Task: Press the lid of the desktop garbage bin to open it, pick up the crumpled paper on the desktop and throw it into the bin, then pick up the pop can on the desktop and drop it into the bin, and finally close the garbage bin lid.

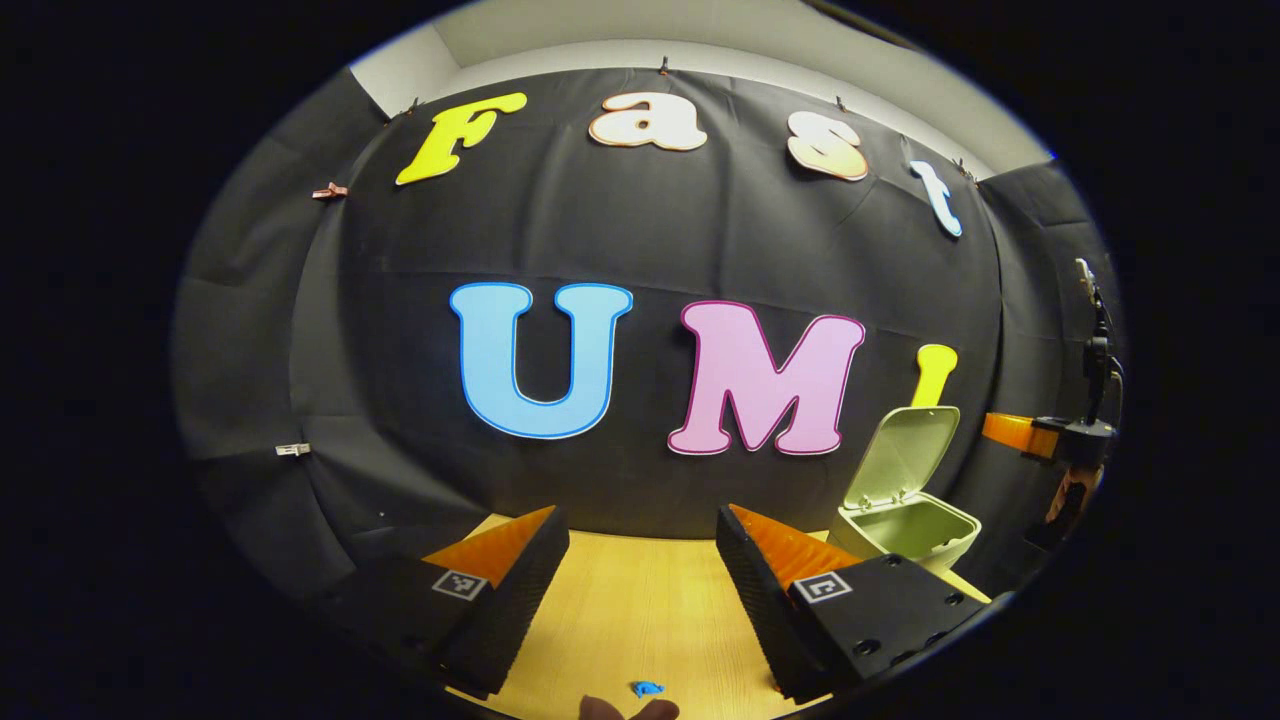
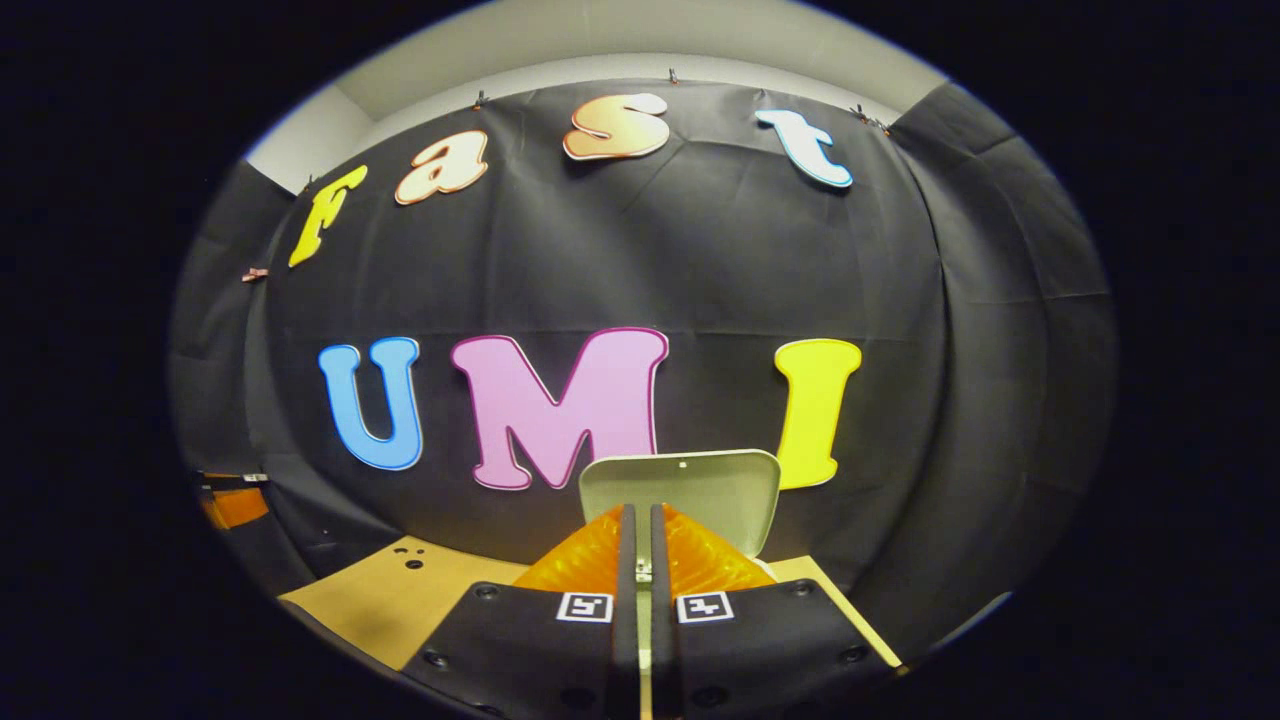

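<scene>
The left gripper (image 1: 640, 560) is held spread over the table (image 1: 640, 620); the bin (image 1: 905, 525), lid (image 1: 900, 455) raised, is seen lower right. The right gripper (image 2: 640, 560) is pressed together, empty.

Black cloth wall (image 1: 640, 230), pale ceiling (image 2: 620, 45) above, light wooden tabletop (image 1: 640, 610) below, dim booth lighting
</scene>
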`<state>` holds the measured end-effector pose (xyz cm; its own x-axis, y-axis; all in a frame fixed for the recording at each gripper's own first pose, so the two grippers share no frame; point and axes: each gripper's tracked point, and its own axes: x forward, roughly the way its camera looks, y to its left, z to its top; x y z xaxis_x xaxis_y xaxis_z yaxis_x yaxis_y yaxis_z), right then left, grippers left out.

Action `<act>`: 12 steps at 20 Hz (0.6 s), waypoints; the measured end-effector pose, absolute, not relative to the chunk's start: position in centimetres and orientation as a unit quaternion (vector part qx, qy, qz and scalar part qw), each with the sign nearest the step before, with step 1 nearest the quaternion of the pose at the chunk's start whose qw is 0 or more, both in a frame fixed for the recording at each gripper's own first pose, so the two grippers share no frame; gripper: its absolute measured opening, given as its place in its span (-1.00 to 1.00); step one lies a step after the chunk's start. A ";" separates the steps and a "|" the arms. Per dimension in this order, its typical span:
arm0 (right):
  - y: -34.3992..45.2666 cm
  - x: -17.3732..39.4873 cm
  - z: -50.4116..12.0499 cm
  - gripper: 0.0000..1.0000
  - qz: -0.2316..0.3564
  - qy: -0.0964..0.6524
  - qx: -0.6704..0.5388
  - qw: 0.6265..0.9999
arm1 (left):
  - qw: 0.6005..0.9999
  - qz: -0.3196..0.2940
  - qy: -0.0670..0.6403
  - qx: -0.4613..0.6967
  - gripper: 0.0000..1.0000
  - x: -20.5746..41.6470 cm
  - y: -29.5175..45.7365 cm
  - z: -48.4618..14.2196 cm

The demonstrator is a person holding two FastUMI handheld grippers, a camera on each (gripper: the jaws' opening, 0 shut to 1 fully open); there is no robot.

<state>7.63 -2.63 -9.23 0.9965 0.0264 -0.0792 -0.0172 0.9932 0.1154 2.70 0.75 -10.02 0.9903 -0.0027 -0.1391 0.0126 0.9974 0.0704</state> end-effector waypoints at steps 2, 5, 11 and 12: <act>-1.4 6.8 -9.3 -0.60 0.027 0.039 0.049 0.998 | 0.997 -0.006 0.071 0.039 0.91 2.6 0.9 -10.4; 0.2 5.9 -10.3 0.19 0.045 0.053 0.025 0.997 | 0.996 -0.011 0.078 0.041 0.90 2.6 1.1 -11.3; 2.3 3.4 -11.0 0.36 0.053 0.059 0.019 0.997 | 0.990 -0.021 0.120 0.071 0.90 2.3 1.8 -15.8; 2.5 2.9 -11.3 0.38 0.053 0.064 0.021 0.996 | 0.988 -0.024 0.131 0.077 0.90 2.1 1.9 -17.2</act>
<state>2.87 2.50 -11.33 0.9860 0.1092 -0.1258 -0.1039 0.9934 0.0481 2.06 1.91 -17.21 0.9647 -0.0279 -0.2617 0.0678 0.9871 0.1449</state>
